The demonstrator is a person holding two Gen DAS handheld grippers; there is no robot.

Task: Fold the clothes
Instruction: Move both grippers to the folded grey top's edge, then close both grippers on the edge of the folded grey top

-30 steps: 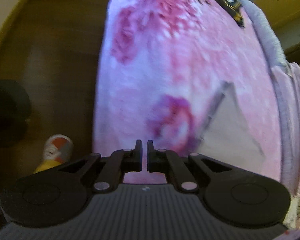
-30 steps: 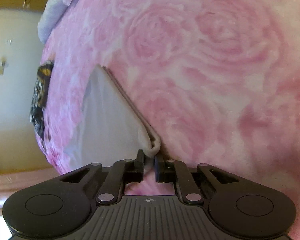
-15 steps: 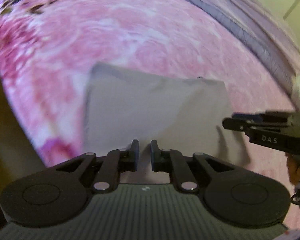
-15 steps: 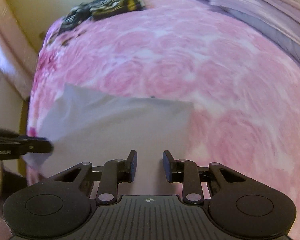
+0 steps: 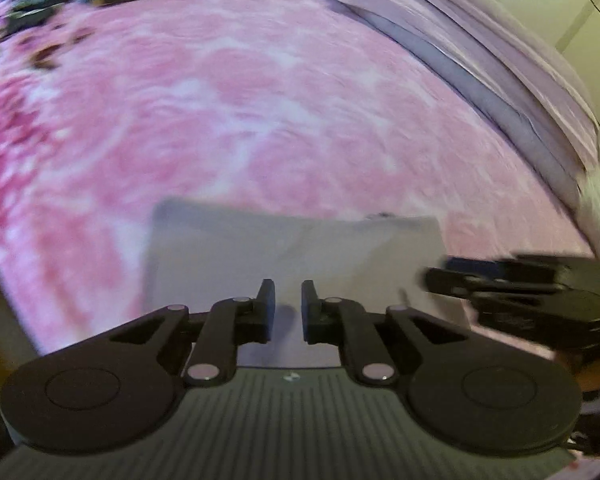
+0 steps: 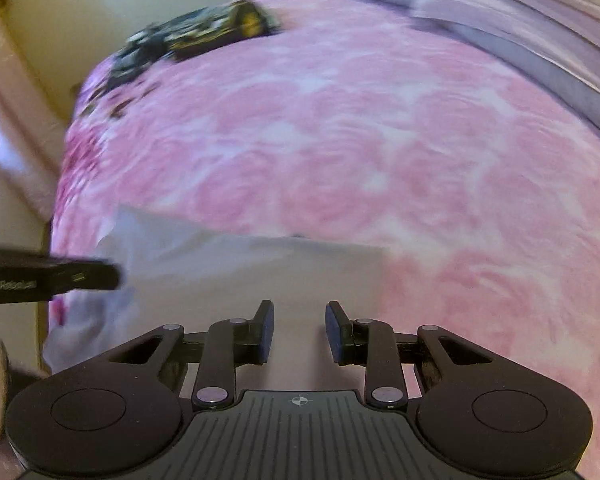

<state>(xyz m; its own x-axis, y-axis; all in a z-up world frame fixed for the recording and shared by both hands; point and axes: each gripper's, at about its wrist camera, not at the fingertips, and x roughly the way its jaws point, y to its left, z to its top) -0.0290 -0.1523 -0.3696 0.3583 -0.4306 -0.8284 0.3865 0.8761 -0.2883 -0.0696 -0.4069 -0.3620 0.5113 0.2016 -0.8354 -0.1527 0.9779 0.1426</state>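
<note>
Pink flowered bedding fills the left wrist view, and a pale grey folded cloth lies flat on it just under the left gripper, whose jaws stand slightly apart and hold nothing. From the right wrist view, the right gripper hangs wider apart and empty over the same cloth; its left edge looks loose and wrinkled, so I think a careless pinch there may drag the layers and undo the fold.

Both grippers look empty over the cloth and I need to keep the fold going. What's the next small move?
Probably lower the right gripper onto the near right edge of the white cloth and pinch it: the cloth lies flat on the pink blanket, and neither it nor the left gripper holds anything.
</note>
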